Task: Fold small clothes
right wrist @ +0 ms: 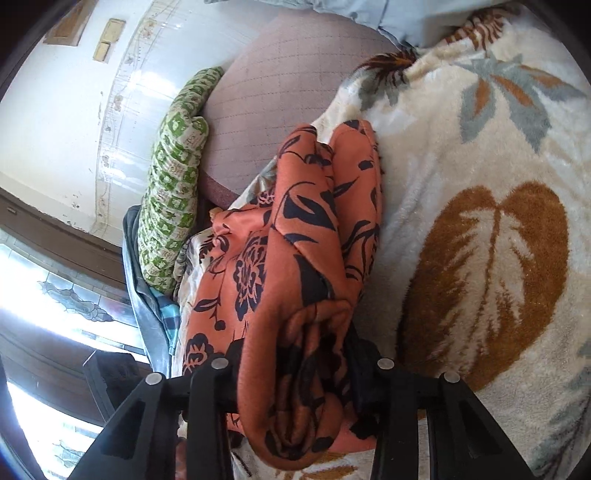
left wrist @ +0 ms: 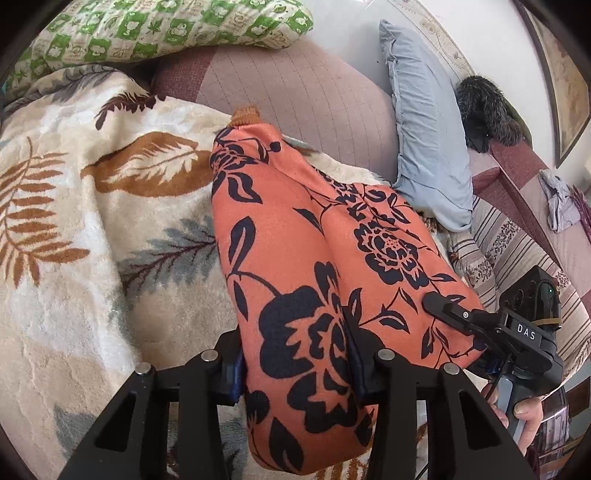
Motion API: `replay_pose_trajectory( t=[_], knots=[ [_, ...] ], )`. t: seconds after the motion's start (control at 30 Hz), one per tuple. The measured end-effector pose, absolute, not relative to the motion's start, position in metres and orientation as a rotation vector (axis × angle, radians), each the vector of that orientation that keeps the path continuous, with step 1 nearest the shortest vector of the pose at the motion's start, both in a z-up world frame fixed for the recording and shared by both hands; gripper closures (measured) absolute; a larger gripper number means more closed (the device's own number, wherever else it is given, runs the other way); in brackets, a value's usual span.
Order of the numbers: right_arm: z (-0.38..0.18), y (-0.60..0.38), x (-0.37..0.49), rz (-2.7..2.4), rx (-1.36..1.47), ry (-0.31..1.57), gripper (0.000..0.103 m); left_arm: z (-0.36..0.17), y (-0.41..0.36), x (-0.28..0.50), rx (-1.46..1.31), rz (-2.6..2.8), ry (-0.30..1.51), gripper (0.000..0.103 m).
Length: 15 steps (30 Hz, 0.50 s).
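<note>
**A:** So, where is the garment right now?

**B:** The orange garment with the dark floral print (left wrist: 295,266) lies lengthwise on a cream fleece blanket with brown and grey leaves (left wrist: 74,221), which covers a sofa. Its far end, with a ribbed brown cuff, reaches toward a mauve quilted cushion (left wrist: 295,92).

**A:** And the two tools?

**B:** The left gripper (left wrist: 295,373) has its jaws about half closed around the near end of the cloth; the fabric bulges up thick between the two black fingers, pressed on both sides. The right gripper (right wrist: 295,380) is the same, jaws partly closed and squeezing a bunched, folded wad of the same orange cloth (right wrist: 295,258).

**A:** Can you see one tool from the other?

**B:** Yes. In the left wrist view the right gripper (left wrist: 448,308) comes in from the lower right, one black finger lying on top of the cloth's edge, with a person's hand (left wrist: 524,417) on its handle.

**A:** What else is around?

**B:** A green and white patterned pillow (left wrist: 147,33) sits behind the blanket, and a pale blue pillow (left wrist: 424,147) leans beside the mauve cushion. A dark furry item (left wrist: 484,114) rests on the sofa's back, farther off.
</note>
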State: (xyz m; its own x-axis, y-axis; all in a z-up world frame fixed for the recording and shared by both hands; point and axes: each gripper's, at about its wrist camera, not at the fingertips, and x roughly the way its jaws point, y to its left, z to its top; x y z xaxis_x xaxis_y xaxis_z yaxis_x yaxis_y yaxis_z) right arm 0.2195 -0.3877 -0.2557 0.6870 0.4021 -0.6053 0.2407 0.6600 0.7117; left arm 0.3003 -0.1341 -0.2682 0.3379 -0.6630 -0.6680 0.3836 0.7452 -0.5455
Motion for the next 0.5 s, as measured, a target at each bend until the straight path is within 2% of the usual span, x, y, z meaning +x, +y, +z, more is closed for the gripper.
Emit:
replay_pose_trajectory(
  t=[0.5],
  knots=[
    [-0.247, -0.355, 0.197, 0.156, 0.936, 0.905, 0.063, -0.237, -0.105, 0.267, -0.207, -0.608, 1.03, 0.058]
  ],
)
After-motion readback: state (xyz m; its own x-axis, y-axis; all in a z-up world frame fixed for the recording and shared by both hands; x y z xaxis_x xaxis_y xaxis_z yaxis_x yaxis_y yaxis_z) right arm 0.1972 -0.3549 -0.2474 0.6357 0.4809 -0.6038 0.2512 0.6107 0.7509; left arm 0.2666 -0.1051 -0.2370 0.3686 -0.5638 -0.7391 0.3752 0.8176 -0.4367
